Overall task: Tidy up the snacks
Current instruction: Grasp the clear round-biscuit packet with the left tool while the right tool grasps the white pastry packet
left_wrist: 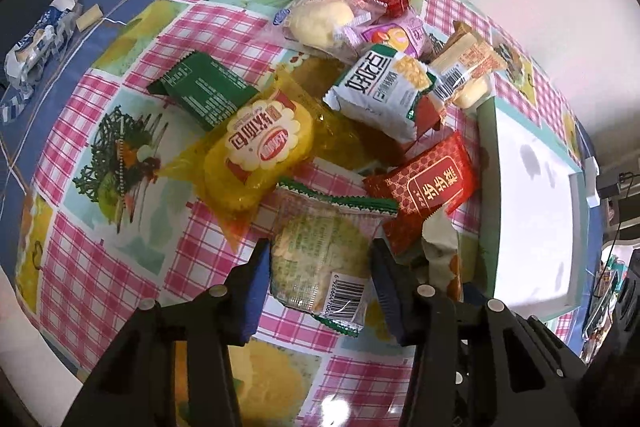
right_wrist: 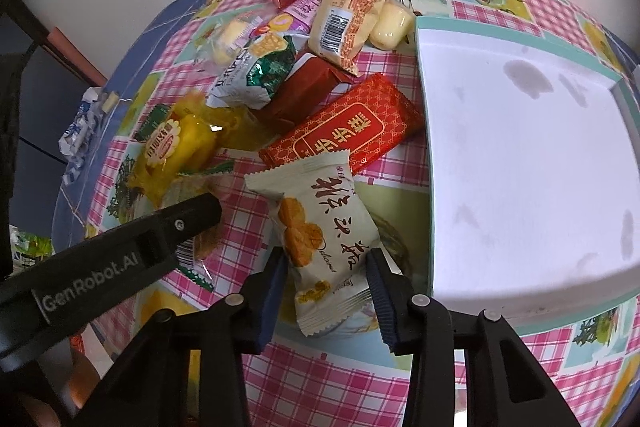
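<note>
Snacks [right_wrist: 304, 75] lie heaped beside the white tray [right_wrist: 520, 155] — left gripper [left_wrist: 320, 263] pinches a clear-wrapped green-edged cake [left_wrist: 320, 255], right gripper [right_wrist: 328, 267] clamps a cream packet [right_wrist: 320, 235] (both lifted? unclear).

Snack heap [left_wrist: 360, 99] crowds the table middle, packets overlapping, no gap between them. My other gripper [right_wrist: 120, 247] bars the near left. White tray [right_wrist: 520, 155] lies bare on my right. Far-left tablecloth [left_wrist: 132, 39] open.
</note>
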